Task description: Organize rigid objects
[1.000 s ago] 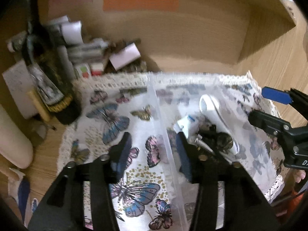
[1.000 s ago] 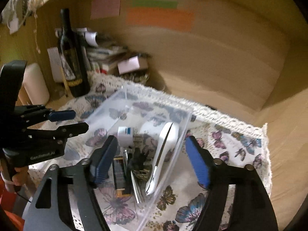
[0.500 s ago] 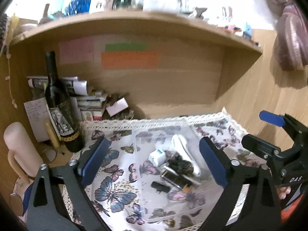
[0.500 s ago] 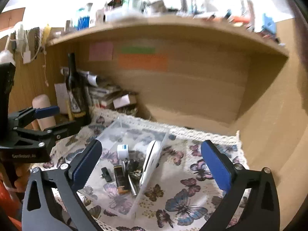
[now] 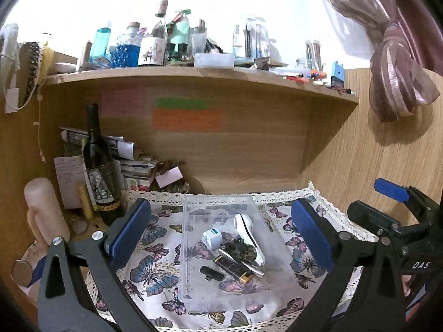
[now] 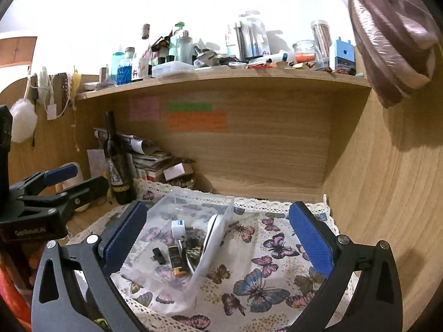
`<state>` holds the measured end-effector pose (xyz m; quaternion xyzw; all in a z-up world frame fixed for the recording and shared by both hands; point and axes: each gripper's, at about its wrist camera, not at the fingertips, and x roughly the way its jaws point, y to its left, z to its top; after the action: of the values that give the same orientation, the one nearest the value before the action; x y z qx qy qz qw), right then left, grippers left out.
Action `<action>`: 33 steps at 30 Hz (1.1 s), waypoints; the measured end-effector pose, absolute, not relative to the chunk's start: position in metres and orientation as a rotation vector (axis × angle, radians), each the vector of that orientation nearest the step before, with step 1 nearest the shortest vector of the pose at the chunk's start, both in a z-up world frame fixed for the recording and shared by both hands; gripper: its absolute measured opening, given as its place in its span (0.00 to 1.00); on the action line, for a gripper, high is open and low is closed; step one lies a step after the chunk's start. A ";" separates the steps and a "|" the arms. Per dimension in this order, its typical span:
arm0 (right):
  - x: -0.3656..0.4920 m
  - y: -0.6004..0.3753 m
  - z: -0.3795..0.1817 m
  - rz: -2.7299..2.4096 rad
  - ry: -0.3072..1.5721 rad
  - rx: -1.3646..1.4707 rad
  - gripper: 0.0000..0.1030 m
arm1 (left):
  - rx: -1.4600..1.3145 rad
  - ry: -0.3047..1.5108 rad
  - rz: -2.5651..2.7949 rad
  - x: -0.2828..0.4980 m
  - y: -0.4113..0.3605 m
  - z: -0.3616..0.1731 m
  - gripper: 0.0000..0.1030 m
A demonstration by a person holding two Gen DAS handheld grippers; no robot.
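Both grippers, left gripper (image 5: pixel 220 238) and right gripper (image 6: pixel 218 235), backing off clear bin (image 5: pixel 193 249) ahead, jaws just spreading wide, empty; careless re-approach risking tipping bin.

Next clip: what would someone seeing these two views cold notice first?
First, the clear plastic box in the middle of the butterfly cloth, holding a white handle-shaped item, a white plug and small dark bits. Then the dark wine bottle standing at the back left, and the cluttered shelf above. Both tongs, left and right, stand wide open and empty.
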<state>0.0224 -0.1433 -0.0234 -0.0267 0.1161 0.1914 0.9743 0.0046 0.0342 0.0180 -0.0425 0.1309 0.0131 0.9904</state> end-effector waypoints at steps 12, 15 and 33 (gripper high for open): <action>0.010 -0.142 -0.028 0.357 0.221 -0.067 1.00 | -0.086 0.250 0.019 -0.006 0.026 0.014 1.00; 0.009 -0.142 -0.028 0.349 0.219 -0.064 1.00 | -0.088 0.250 0.018 -0.006 0.026 0.013 1.00; 0.009 -0.142 -0.027 0.346 0.220 -0.068 1.00 | -0.106 0.250 0.004 -0.005 0.031 0.011 1.00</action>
<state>0.0089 -0.1423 -0.0269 -0.0339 0.1090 0.1717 0.9785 -0.0053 0.0305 0.0114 -0.0527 0.1248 0.0019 0.9908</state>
